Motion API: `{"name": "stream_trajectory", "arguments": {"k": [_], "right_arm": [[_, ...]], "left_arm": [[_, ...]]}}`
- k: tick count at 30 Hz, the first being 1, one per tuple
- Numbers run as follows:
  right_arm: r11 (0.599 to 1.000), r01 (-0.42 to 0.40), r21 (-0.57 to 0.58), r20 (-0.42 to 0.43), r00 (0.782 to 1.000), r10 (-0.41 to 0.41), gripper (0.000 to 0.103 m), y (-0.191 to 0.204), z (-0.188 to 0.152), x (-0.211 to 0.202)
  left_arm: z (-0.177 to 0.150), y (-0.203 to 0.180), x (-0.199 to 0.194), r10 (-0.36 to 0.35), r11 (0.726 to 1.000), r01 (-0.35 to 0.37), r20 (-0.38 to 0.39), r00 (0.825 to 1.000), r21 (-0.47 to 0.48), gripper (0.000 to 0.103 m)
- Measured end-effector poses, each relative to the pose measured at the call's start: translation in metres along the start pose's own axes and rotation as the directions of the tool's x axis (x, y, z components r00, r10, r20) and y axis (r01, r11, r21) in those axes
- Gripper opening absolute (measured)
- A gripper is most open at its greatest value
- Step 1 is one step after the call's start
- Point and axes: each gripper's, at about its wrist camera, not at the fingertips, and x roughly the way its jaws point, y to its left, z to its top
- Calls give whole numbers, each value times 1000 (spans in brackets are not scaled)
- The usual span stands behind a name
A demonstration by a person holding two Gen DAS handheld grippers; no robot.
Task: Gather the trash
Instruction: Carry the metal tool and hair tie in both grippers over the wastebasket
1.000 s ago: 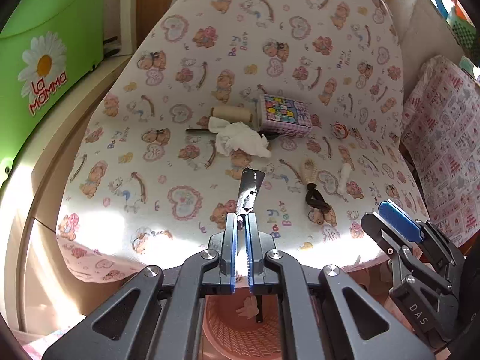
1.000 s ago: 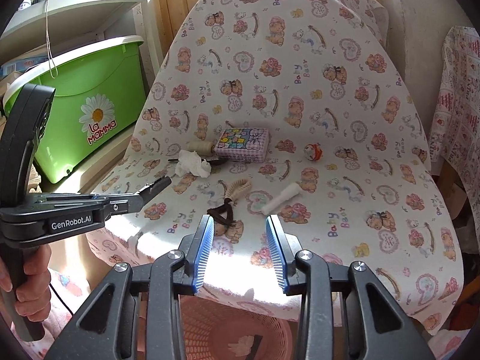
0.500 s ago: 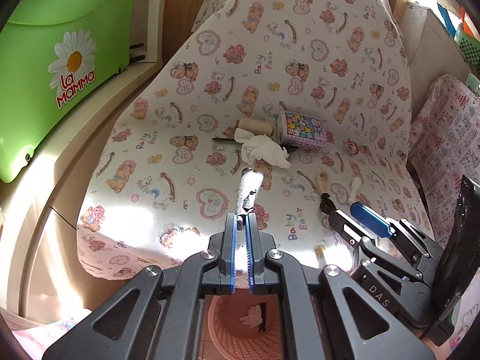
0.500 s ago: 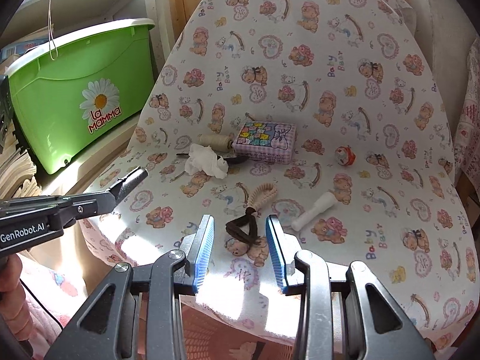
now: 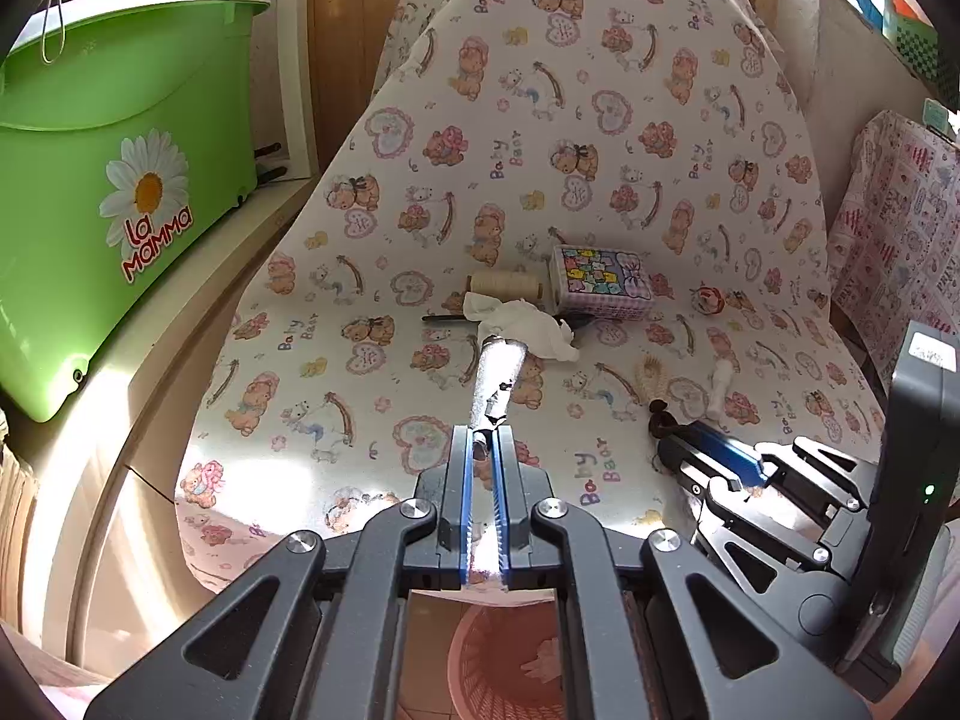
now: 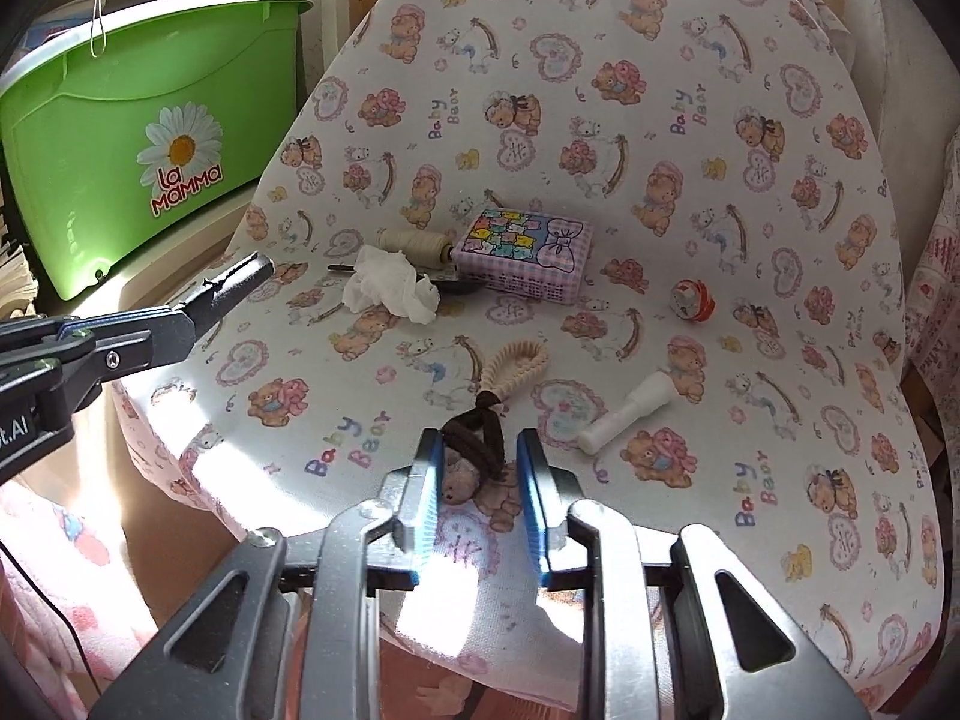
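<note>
Left wrist view: your left claw (image 5: 483,444) is level over the chair seat's front edge, pinching a silvery wrapper strip (image 5: 495,381).

Right wrist view: your right claw (image 6: 480,462) is spread, lowered around the brown hair tie (image 6: 477,435) on the seat.

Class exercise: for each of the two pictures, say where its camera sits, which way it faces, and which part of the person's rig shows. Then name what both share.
Left wrist: behind the left claw, facing the covered chair; claw shut on a wrapper, right claw visible.
Right wrist: behind the open right claw, straddling the brown hair tie; left claw visible.
Shared: crumpled tissue, patterned box.
</note>
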Motion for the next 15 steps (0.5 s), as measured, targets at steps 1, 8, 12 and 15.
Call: {"name": "stream_trajectory", "arguments": {"k": [1,8,12,15], "right_arm": [[1000,19,4,6,1000,-19,10,0,-1,-1],[999,26,44,60,998,-28,6,-1,-2,-25],[998,18,57,94,995,-23,6,-2,3,-47],[997,7,71,118,993,-15,6,-4,5,-67]], "left_arm": [[0,0,-1,1,1000,-1,3,1000,-1,6],[2,3,-10,0,1000,0,32,999,-12,6],[3,3,-17,-3,1000,4,47,999,-12,6],[3,3,-27,-13,1000,13,62,998,-9,6]]}}
